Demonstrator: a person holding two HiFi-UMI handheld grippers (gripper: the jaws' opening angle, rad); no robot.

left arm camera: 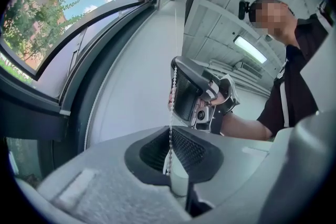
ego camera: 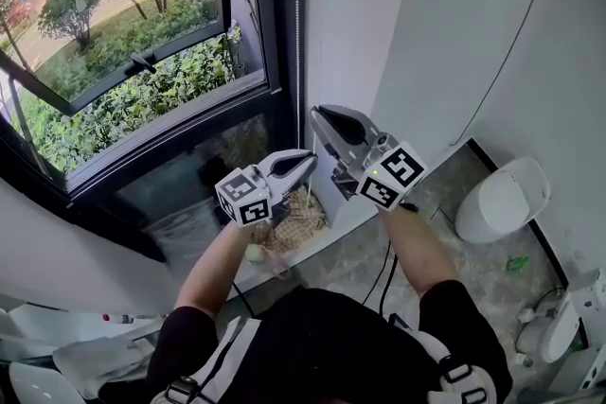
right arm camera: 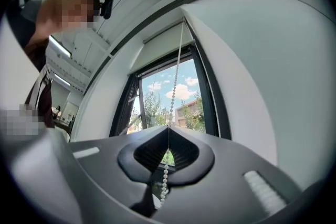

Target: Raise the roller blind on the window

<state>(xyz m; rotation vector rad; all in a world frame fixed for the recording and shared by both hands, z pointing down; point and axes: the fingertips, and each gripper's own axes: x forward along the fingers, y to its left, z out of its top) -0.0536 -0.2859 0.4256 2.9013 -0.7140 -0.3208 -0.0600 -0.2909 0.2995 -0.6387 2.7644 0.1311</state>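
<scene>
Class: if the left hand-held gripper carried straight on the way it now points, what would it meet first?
Most likely the right hand-held gripper, clamped on the same bead chain just ahead of it, though depth is hard to judge.

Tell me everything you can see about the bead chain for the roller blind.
The bead chain is a thin string of small white balls, plastic by the look. It hangs taut and nearly straight down beside the dark window frame. Both grippers are shut on it: the right gripper higher up, the left gripper just below. More beads show in the gap behind each pair of jaws.
</scene>
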